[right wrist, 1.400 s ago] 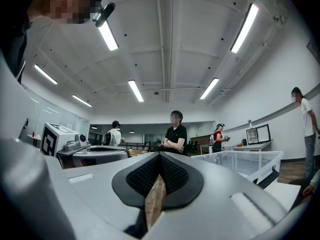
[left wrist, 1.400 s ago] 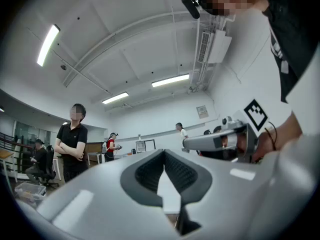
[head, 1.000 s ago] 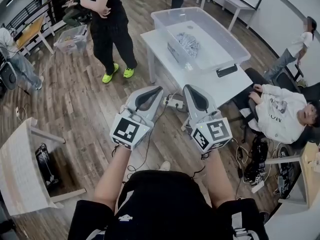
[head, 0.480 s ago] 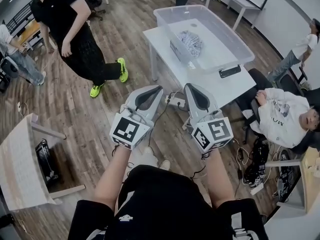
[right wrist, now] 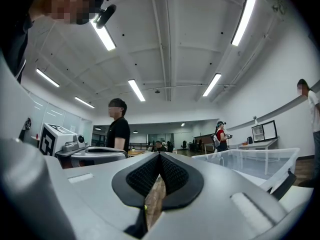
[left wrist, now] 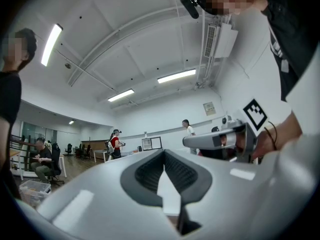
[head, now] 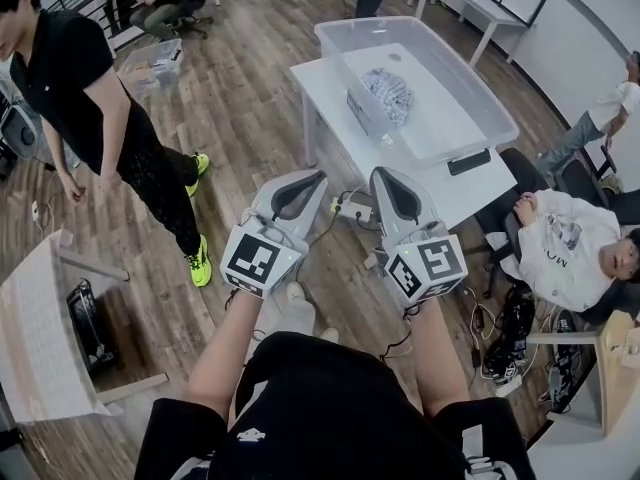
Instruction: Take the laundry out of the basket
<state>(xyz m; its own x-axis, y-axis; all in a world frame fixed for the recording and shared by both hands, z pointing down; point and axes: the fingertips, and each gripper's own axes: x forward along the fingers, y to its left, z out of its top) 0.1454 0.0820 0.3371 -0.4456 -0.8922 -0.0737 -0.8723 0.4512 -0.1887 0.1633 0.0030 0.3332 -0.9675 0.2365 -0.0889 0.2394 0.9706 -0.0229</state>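
Head view has the clear plastic storage basket (head: 497,116) on the white rectangular table (head: 322,80), at about one o'clock from the person's hands and well apart from them. The laundry, a crumpled grey-and-white patterned cloth (head: 388,90), lies inside that basket toward its left wall, untouched. A flat black device (head: 468,161) rests on the table just beside the basket's near rim. The left gripper (head: 305,180) and the right gripper (head: 385,176) are held side by side low in front of the body, both pointing level toward twelve o'clock over the wooden plank floor (head: 250,138). Each gripper's own view shows its dark ribbed pads meeting at the tips with nothing between them, so both are closed and empty. A standing person in black clothes (head: 95,98) is at ten o'clock and a seated person in a white top (head: 560,248) at three o'clock, both clear of the path to the table. The step in hand looks like the approach, with no reach begun. Next, one gripper would need to travel forward and over the basket's rim, spread its jaws, come down on the cloth and close on a fold before lifting it clear.
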